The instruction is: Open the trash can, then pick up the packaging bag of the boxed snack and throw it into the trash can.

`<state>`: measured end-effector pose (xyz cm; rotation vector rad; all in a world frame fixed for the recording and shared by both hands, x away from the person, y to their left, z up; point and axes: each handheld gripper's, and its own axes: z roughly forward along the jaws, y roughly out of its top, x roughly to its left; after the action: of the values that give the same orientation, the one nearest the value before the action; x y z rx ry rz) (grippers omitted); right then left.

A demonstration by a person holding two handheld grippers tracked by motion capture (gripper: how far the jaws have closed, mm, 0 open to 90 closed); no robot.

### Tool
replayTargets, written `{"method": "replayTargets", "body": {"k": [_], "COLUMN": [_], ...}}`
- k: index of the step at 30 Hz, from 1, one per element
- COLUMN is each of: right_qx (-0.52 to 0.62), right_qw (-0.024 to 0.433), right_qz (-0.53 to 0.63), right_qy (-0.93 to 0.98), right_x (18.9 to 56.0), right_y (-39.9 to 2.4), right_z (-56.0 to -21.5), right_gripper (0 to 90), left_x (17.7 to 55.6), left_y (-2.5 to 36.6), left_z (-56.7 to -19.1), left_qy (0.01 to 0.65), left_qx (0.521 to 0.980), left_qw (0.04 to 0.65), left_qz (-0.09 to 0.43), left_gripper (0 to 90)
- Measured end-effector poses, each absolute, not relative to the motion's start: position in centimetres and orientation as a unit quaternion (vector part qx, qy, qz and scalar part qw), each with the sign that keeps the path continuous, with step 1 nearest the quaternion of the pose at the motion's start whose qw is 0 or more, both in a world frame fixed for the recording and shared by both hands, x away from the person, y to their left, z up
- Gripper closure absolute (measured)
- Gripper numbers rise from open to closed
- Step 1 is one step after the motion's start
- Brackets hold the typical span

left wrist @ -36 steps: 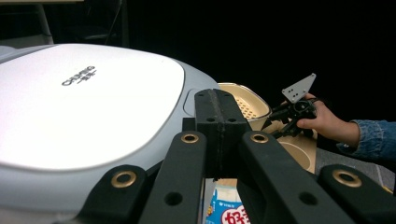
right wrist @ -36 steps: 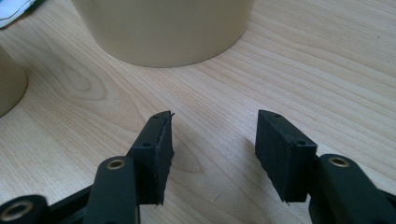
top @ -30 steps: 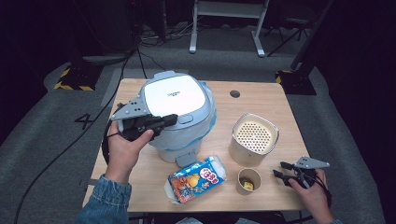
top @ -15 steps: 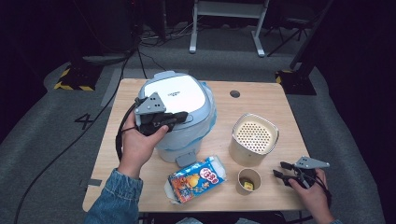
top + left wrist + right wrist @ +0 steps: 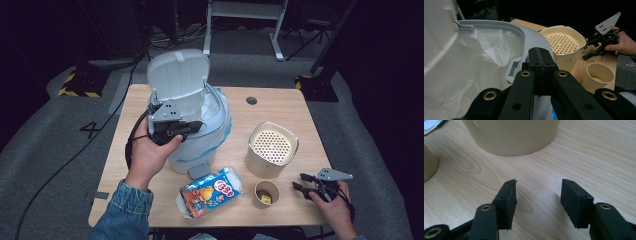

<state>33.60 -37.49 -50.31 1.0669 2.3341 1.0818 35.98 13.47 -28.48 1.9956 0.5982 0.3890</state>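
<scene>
A light grey pedal bin point(image 5: 200, 142) stands on the wooden table, its lid point(image 5: 177, 75) tipped up and back. A white liner bag point(image 5: 486, 50) shows inside the rim point(image 5: 530, 37). My left gripper point(image 5: 194, 125) hovers at the bin's front rim by the latch, jaws pressed together with nothing between them; the left gripper view has the left gripper point(image 5: 541, 56) over that rim. My right gripper point(image 5: 300, 183) rests near the table's front right corner. In its own view the right gripper point(image 5: 537, 192) is open over bare wood.
A cream canister point(image 5: 272, 147) with a perforated top stands right of the bin. A paper cup point(image 5: 266, 194) with something yellow inside sits before it. A colourful snack bag point(image 5: 210, 192) lies near the front edge. The bin's pedal point(image 5: 200, 171) juts toward the bag.
The bin lid, closed in both earlier frames, now stands open. My left gripper has moved right and slightly down along the bin's front rim. The right gripper has stayed put.
</scene>
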Motion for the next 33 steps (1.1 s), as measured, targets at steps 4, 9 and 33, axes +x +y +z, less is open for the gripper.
{"method": "replayTargets", "body": {"k": [4, 9, 33], "right_qx": [0.377, 0.377, 0.38], "right_qw": [0.177, 0.177, 0.179], "right_qz": [0.382, 0.382, 0.381], "right_qy": [0.825, 0.825, 0.824], "right_x": [33.6, 33.6, 33.6], "right_y": [-37.5, -37.5, -37.5], "right_z": [-50.3, -50.3, -50.3], "right_gripper": [46.6, 46.6, 44.6], "left_x": [36.1, 36.0, 30.4], "left_y": [13.6, 13.7, 11.1], "left_z": [-28.6, -28.5, -33.1], "left_qy": [0.247, 0.252, 0.217], "left_qx": [0.817, 0.811, 0.825], "left_qw": [0.496, 0.503, 0.51], "left_qz": [0.156, 0.159, 0.112], "left_gripper": [90.0, 74.2, 30.4]}}
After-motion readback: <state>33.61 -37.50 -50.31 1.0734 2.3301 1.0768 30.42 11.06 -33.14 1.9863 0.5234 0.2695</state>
